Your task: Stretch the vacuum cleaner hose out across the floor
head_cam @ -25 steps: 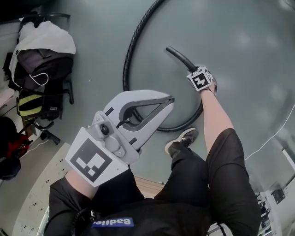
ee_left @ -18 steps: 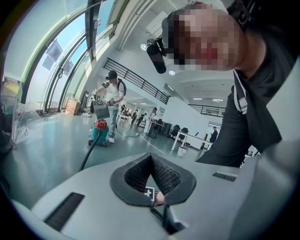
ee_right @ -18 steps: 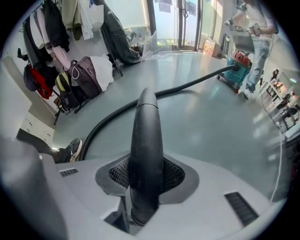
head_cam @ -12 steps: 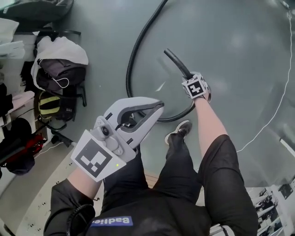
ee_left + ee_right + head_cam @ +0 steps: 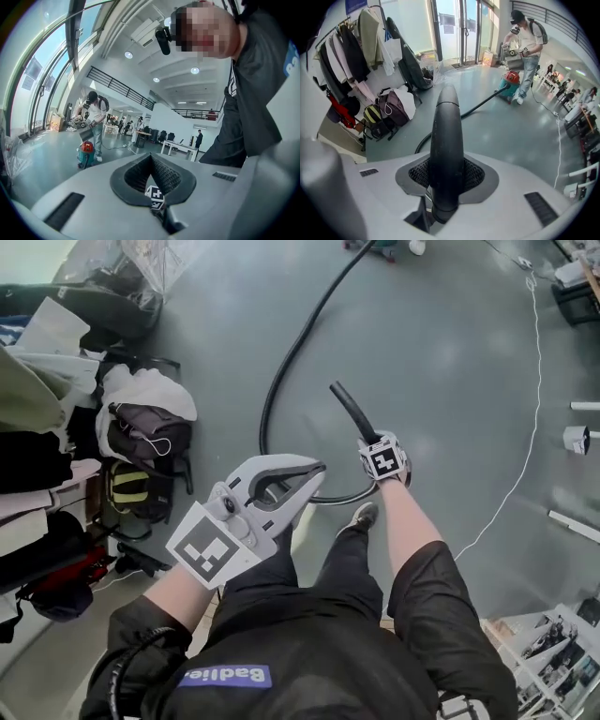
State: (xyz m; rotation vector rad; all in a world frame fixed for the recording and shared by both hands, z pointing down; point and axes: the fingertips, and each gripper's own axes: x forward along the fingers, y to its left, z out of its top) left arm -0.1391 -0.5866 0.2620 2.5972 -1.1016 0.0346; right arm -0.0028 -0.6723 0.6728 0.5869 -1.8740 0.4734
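Observation:
The black ribbed vacuum hose comes down from the top of the head view, bends in a loop near my feet and rises to its stiff black end tube. My right gripper is shut on that tube. In the right gripper view the end tube stands up between the ribbed pads. The hose leads back to a red and teal vacuum cleaner. My left gripper hangs beside the loop, shut, with nothing in it.
Backpacks and hanging clothes crowd the left side. A thin white cable snakes over the grey floor at the right. Another person stands next to the vacuum cleaner. My shoe is just inside the hose loop.
The head view has pulled back and shows more floor. Both grippers sit lower and smaller in it. The right gripper still holds the end tube, and the hose loop looks narrower.

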